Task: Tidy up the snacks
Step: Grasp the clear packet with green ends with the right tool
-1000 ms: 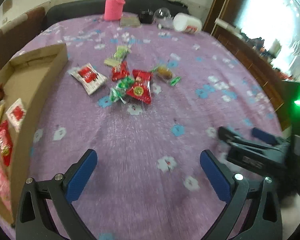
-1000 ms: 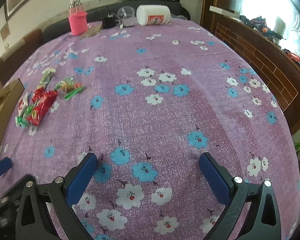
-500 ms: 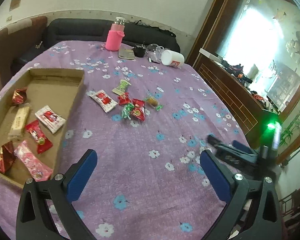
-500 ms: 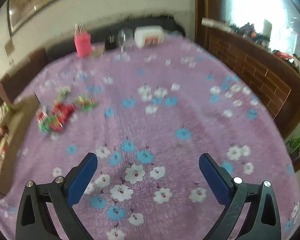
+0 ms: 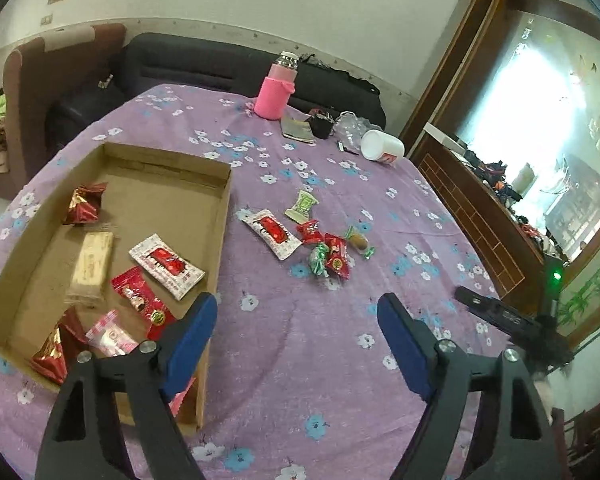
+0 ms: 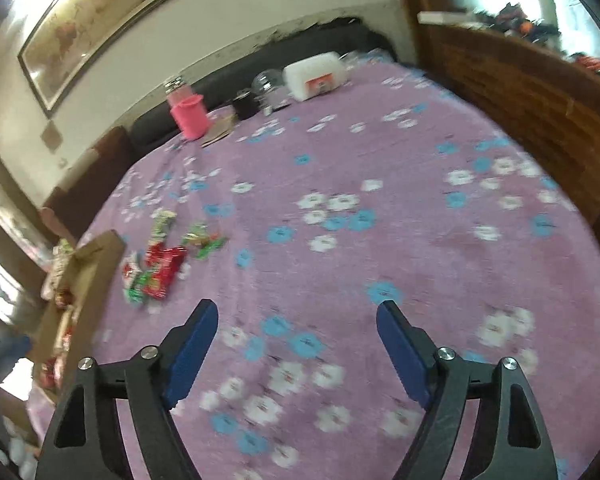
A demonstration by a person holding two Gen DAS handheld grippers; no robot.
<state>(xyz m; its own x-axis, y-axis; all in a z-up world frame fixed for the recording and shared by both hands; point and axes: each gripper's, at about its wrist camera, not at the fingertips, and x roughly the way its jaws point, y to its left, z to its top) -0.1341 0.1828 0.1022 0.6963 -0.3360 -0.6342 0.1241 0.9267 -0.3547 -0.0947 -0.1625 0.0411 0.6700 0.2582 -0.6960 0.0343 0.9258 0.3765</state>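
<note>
A shallow cardboard box (image 5: 216,216) lies at the left of the purple flowered tablecloth with several wrapped snacks inside, among them a white-and-red packet (image 5: 166,266). Loose snacks (image 5: 324,248) lie in a small heap right of the box, including a white-and-red packet (image 5: 271,233) and a green one (image 5: 303,205). My left gripper (image 5: 296,328) hangs above the cloth near the box's front right corner, its jaws closing with nothing between them. My right gripper (image 6: 297,334) also hovers over bare cloth, jaws closing and empty; the snack heap (image 6: 156,266) and the box (image 6: 88,280) lie to its left.
A pink bottle (image 5: 276,90), a dark notebook (image 5: 296,128), a small black object (image 5: 321,125), a clear bag and a white tub (image 5: 382,147) on its side stand at the table's far edge. A dark sofa is behind; wooden panelling runs along the right. The right gripper's body (image 5: 504,316) shows at the right.
Both grippers have risen and pulled back, so the views take in more of the table and the whole box. Both pairs of jaws have narrowed a little.
</note>
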